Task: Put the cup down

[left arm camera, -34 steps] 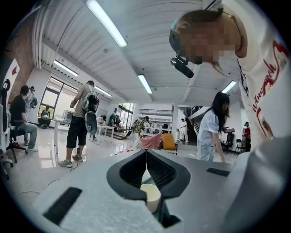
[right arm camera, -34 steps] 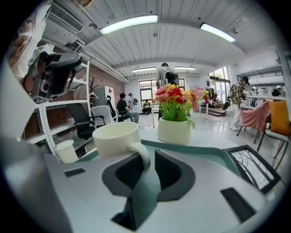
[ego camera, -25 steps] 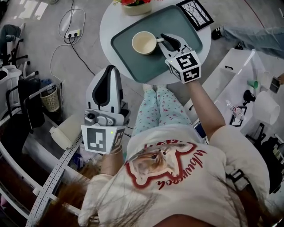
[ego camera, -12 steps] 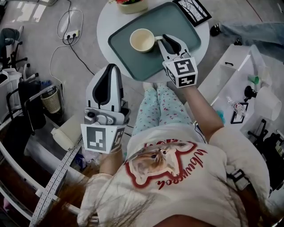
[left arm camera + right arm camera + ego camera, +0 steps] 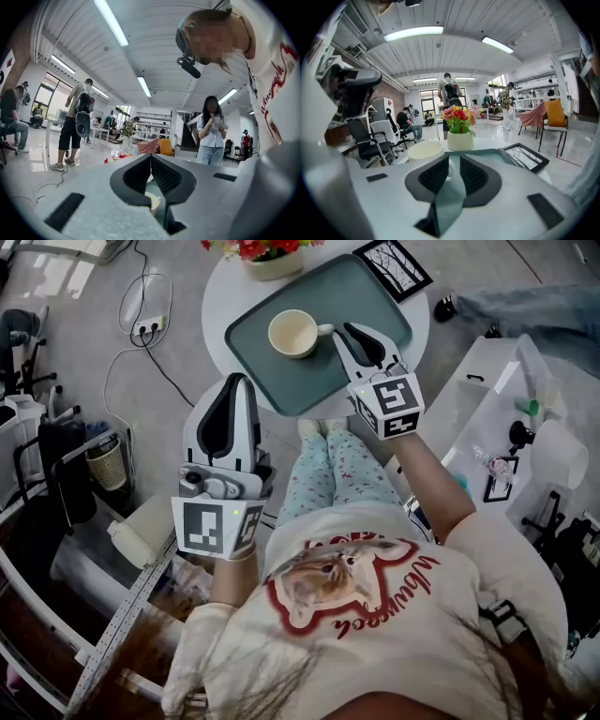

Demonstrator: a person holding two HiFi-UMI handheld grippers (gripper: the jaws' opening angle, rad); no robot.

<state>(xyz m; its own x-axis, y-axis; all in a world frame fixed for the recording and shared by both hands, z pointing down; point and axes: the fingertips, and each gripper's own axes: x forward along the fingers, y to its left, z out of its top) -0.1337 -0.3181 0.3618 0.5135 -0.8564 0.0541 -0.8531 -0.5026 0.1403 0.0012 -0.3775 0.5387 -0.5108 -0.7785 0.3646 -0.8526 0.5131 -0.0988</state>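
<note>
Head camera: steeply down over my lap onto the worktop [image 5: 220, 296]. Camera on my right hand-held gripper [image 5: 345, 331]: low, close behind the cup [image 5: 292, 334], facing the room. Both views share cup and tray [image 5: 281, 381].

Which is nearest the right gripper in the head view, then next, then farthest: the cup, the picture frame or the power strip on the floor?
1. cup: on the tray, just off the tips of the right gripper, to its left.
2. picture frame: beyond the tray, ahead and to the right.
3. power strip: on the floor, far to the left.

One cup [image 5: 292, 334], one tray [image 5: 281, 381], one frame [image 5: 395, 266], perhaps one flowerpot [image 5: 272, 265].
</note>
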